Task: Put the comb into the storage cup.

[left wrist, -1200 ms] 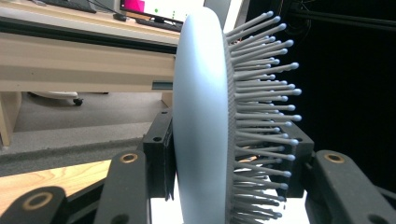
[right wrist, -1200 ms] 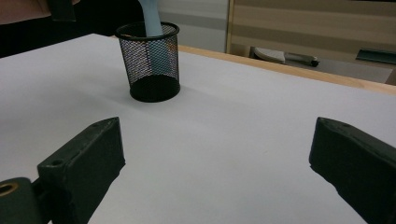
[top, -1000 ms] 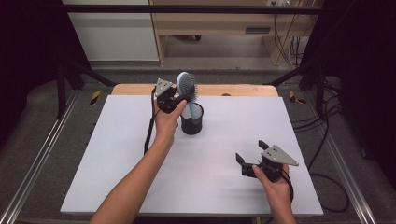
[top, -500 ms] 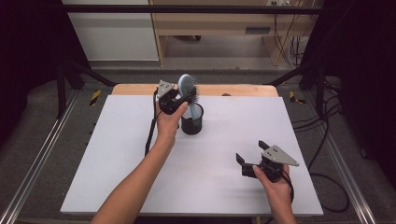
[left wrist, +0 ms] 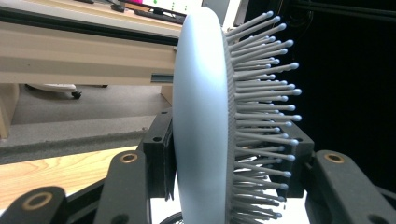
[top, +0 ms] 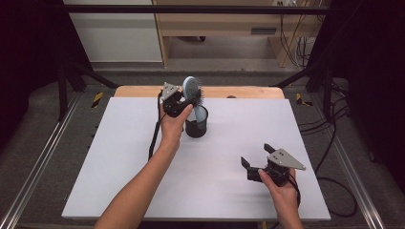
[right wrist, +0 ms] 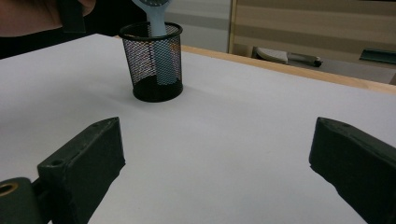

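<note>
- The surface [top: 119, 157] is a white board that takes the middle of the high view; it carries few things.
- The mesh cup [top: 197, 122], black and upright, stands in the upper middle of that view, and in the upper left of the right gripper view [right wrist: 153, 60].
- The hairbrush [top: 192, 90] is pale blue. Its handle goes down into the cup and its head stands above the rim (the bristles look to the right of the frame).
- The left tongs [top: 180, 101] are closed on the head of the brush: in the left gripper view one jaw presses the smooth back and the other sits among the bristles [left wrist: 261, 112].
- The right tongs [top: 255, 155] rest in the lower right of the high view, wide open and holding nothing.
- In my judgement, the step in hand is placing the brush in the cup. The next move asks the left tongs to open slowly, then rise straight, so the cup is not tipped.
</note>
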A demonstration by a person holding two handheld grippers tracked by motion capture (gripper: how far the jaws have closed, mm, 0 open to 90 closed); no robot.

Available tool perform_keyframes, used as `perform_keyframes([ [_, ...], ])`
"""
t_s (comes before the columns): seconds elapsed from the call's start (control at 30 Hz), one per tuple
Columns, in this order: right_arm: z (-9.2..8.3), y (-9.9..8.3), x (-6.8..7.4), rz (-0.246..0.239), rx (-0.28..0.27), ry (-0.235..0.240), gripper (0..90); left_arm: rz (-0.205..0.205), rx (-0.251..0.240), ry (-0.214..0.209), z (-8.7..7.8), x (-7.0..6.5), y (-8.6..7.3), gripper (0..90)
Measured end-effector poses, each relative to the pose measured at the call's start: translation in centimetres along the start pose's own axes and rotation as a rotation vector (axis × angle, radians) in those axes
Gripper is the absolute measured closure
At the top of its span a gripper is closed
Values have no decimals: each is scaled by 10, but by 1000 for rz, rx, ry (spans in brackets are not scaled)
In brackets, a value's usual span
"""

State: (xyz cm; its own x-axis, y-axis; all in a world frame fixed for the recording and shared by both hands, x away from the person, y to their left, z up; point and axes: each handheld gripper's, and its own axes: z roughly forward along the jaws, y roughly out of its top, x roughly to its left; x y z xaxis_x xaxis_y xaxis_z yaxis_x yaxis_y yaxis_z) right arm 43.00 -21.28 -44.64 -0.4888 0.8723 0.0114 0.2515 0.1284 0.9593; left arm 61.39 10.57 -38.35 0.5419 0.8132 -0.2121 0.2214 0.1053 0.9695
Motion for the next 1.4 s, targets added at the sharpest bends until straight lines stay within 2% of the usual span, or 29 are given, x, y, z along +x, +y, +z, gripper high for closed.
perform_keyframes([
  [0.6, 0, 0, 0, -7, 5, -1, 34, -2, 8, -7, 2, 0, -7, 496],
  [1.33, 1, 0, 0, -7, 6, 1, 34, -34, 40, 4, -7, 22, -6, 443],
  [1.4, 1, 0, 0, -11, 5, 0, 34, -10, 48, 24, -8, 23, -6, 432],
])
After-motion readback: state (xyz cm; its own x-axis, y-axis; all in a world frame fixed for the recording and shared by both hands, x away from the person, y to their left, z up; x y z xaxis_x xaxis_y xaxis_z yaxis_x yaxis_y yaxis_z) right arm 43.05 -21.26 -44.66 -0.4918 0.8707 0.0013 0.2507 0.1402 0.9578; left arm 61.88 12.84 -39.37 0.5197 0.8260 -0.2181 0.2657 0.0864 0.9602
